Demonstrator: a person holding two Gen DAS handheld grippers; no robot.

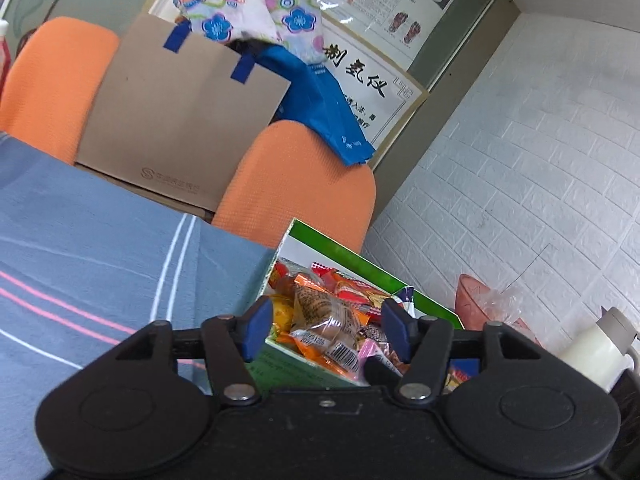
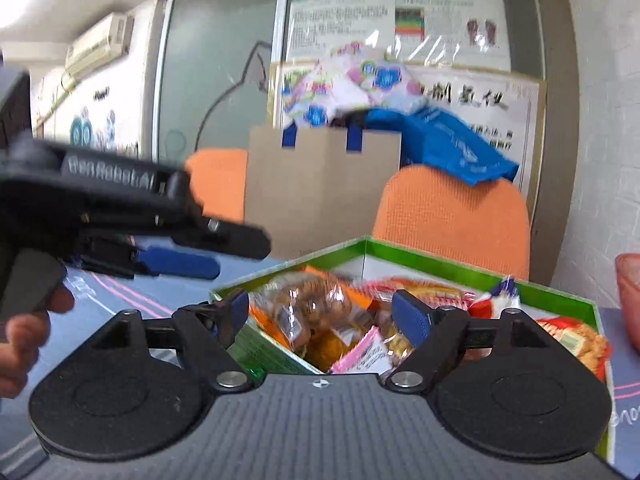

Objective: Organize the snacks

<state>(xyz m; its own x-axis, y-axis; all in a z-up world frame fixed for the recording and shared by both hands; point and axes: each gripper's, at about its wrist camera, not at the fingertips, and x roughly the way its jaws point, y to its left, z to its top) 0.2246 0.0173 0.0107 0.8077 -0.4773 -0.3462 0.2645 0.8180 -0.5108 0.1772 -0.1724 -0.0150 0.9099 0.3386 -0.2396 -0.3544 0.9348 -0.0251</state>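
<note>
A green and white box full of wrapped snacks sits on the grey striped tablecloth. A clear-wrapped brown pastry lies on top of the pile. My left gripper is open and empty, hovering over the box's near corner. My right gripper is open and empty, just above the box's near left part. In the right wrist view the left gripper shows from the side at the left, above the cloth, held by a hand.
Two orange chair backs stand behind the table, with a brown paper bag, a blue bag and floral cloth. A pink bowl and a white flask stand right of the box. A white brick wall is at right.
</note>
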